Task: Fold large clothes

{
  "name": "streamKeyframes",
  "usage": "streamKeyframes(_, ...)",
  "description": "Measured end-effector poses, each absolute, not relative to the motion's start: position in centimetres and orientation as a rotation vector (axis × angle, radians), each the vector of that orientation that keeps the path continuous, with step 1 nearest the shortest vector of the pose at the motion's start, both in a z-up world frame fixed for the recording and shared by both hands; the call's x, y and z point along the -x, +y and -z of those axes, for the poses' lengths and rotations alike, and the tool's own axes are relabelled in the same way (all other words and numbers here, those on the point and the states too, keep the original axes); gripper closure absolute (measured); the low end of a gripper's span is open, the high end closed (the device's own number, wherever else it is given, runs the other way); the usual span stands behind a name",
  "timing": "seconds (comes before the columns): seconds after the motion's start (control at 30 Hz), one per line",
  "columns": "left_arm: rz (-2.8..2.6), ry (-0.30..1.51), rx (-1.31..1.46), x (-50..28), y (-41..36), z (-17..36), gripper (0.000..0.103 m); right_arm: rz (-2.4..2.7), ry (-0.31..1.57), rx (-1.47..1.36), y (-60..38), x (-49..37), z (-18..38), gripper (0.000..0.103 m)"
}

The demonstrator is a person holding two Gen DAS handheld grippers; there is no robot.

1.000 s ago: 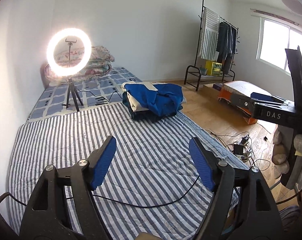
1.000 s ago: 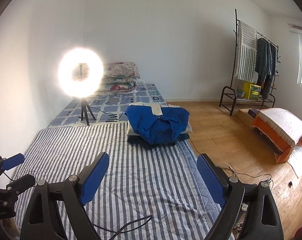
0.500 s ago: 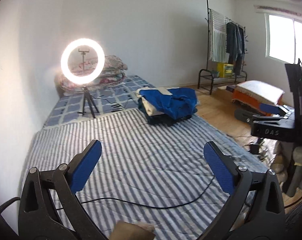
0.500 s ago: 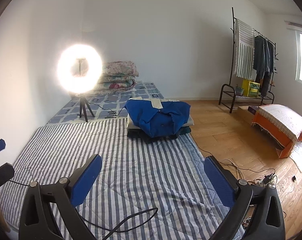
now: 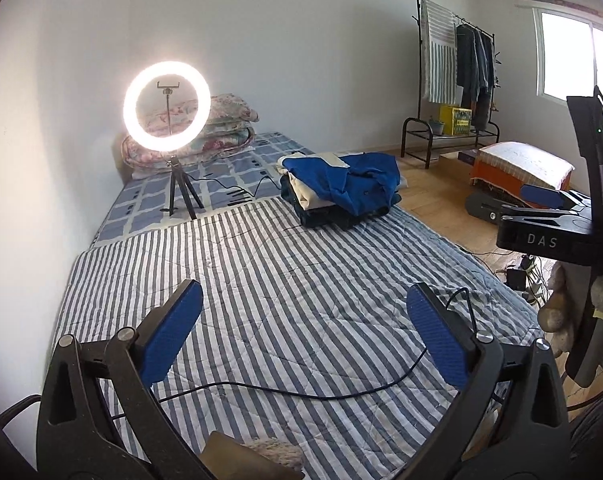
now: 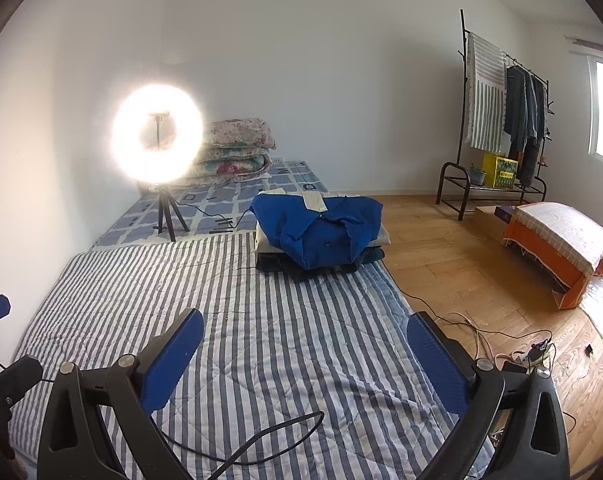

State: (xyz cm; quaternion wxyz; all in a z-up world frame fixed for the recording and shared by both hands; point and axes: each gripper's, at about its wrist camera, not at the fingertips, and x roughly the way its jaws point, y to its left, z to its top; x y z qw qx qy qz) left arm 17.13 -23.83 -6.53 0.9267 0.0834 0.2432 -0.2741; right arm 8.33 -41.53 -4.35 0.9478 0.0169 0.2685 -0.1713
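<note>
A stack of folded clothes with a blue shirt [image 5: 343, 184] on top sits at the far end of the striped quilt [image 5: 285, 296]; it also shows in the right wrist view [image 6: 317, 236]. My left gripper [image 5: 301, 320] is open and empty, held above the near part of the quilt, far from the stack. My right gripper [image 6: 303, 344] is open and empty too, above the quilt's near right part. The right gripper's body [image 5: 549, 232] shows at the right edge of the left wrist view.
A lit ring light on a tripod [image 5: 167, 108] stands beyond the quilt, with folded floral bedding [image 6: 237, 148] behind it. A black cable [image 5: 301, 394] lies across the near quilt. A clothes rack [image 6: 497, 120], an orange covered box [image 6: 561, 236] and floor cables [image 6: 513, 344] are on the right.
Both grippers opened wider over the last second. The left one swung its view right, then slightly back; the right one stayed nearly in place.
</note>
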Motion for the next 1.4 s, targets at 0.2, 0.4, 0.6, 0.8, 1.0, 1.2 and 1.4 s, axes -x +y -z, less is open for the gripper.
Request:
streamKeyframes(0.2,0.563,0.482,-0.171,-16.69,-23.66,6.33,0.0,0.358,0.546,-0.037,-41.63,-8.31,4.45,0.0)
streamKeyframes(0.4,0.565,0.484,-0.169,-16.74,-23.61,6.27,0.0,0.367,0.552,-0.047,-41.87,-8.33,4.59,0.0)
streamKeyframes(0.6,0.57,0.484,-0.175,-16.59,-23.72,6.07,0.0,0.369,0.561,-0.047,-41.86,-8.54,4.75,0.0)
streamKeyframes(0.8,0.575,0.476,-0.18,-16.56,-23.88,5.94,0.0,0.371,0.564,-0.046,-41.7,-8.47,4.89,0.0)
streamKeyframes(1.0,0.575,0.474,-0.181,-16.46,-23.9,5.93,0.0,0.376,0.566,-0.05,-41.87,-8.53,5.02,0.0)
streamKeyframes(1.2,0.577,0.472,-0.181,-16.31,-24.03,5.84,0.0,0.38,0.569,-0.047,-42.01,-8.52,5.13,0.0)
streamKeyframes(1.4,0.581,0.468,-0.187,-16.14,-24.3,5.49,0.0,0.382,0.568,-0.048,-42.04,-8.46,5.14,0.0)
